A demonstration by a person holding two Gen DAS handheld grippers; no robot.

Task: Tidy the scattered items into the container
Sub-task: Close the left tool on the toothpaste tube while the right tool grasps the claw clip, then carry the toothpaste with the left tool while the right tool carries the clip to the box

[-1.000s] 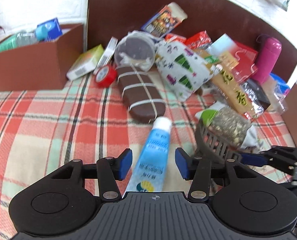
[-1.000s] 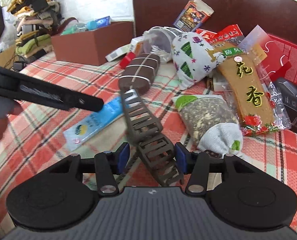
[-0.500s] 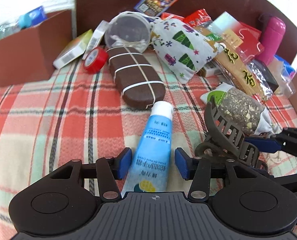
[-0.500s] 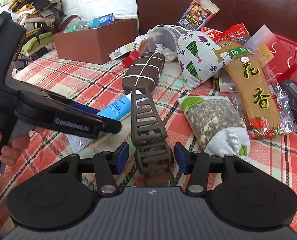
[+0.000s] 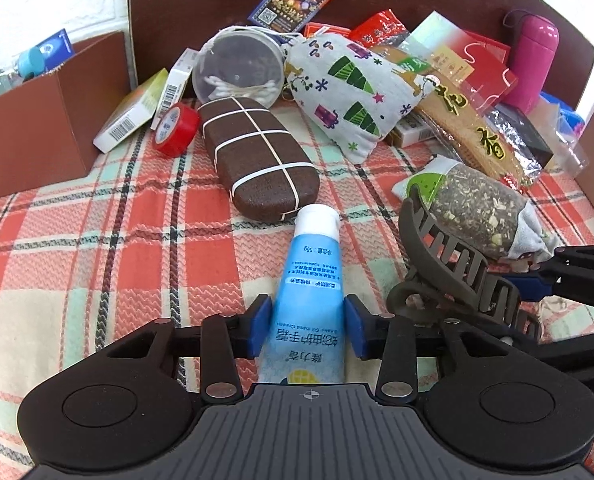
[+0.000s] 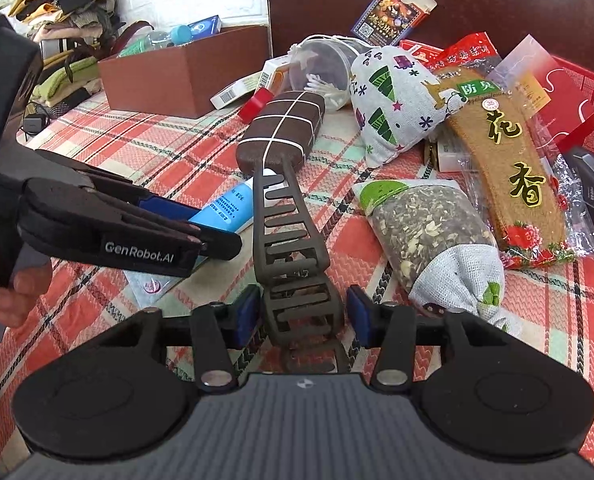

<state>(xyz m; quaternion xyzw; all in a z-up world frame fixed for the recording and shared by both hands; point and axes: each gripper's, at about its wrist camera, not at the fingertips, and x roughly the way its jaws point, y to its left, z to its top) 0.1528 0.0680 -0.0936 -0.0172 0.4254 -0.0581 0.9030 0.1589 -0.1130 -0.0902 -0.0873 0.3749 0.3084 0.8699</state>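
The tidying is at an early stage. The brown box (image 5: 37, 120), the likely container, holds only a bottle and a blue carton or so, while most items lie heaped on the plaid cloth (image 5: 97, 260) of the bench.

The left claw (image 5: 308, 327) is closing on a blue tube (image 5: 315, 280) of hand cream; its blue pads (image 5: 262, 330) touch the tube's sides, and the tube lies flat on the cloth, cap pointing away. The right claw (image 6: 301, 315) is closing too, around a hair clip (image 6: 293, 256) that sits between its pads; the left pad looks to touch it, the right pad stands slightly apart, so no firm grasp yet. Both items are well apart from the box, so lifting and carrying remain, and then the rest of the pile.

The tube is soft, glossy plastic with a hard white cap. The clip is matte grey-brown plastic, curved and slotted like a cage. Nearby, a brown case (image 5: 257, 156) is rounded, grainy, bound by white bands. A printed pouch (image 5: 353, 88) is coarse cloth, and a herb sachet (image 6: 429, 236) is lumpy behind clear film.
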